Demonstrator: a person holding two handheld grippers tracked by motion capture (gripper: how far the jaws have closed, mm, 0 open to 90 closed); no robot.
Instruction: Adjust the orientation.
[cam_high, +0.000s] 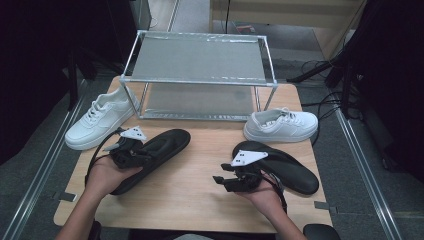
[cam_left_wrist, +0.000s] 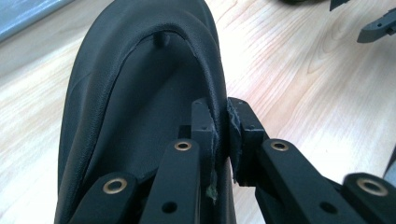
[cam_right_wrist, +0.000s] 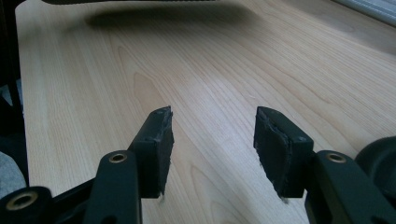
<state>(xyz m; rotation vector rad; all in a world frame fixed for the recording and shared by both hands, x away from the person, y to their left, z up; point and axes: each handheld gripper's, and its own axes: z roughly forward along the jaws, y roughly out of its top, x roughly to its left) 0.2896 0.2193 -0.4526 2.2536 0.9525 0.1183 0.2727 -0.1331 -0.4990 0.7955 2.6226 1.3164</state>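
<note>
While the left tool (cam_high: 134, 150) pinches the strap of one black slipper (cam_high: 150, 155), that slipper sits left of centre in the high view, its toe pointing toward the rack (cam_high: 200, 55) at the top. In the left gripper view the pads (cam_left_wrist: 203, 126) press on the strap's edge from both sides, jaws nearly together. Its mate, the second slipper (cam_high: 290, 170), lies flat at the lower right of the bench (cam_high: 200, 185), just beside the right tool (cam_high: 225, 180), whose jaws stand wide apart with nothing between them. Two white sneakers, one (cam_high: 100, 120) at the left edge and one (cam_high: 281, 125) right of centre, flank the rack. Judging by this, the shoes are meant for the rack: both shelves are bare, so one slipper is gripped and the rest remains.
</note>
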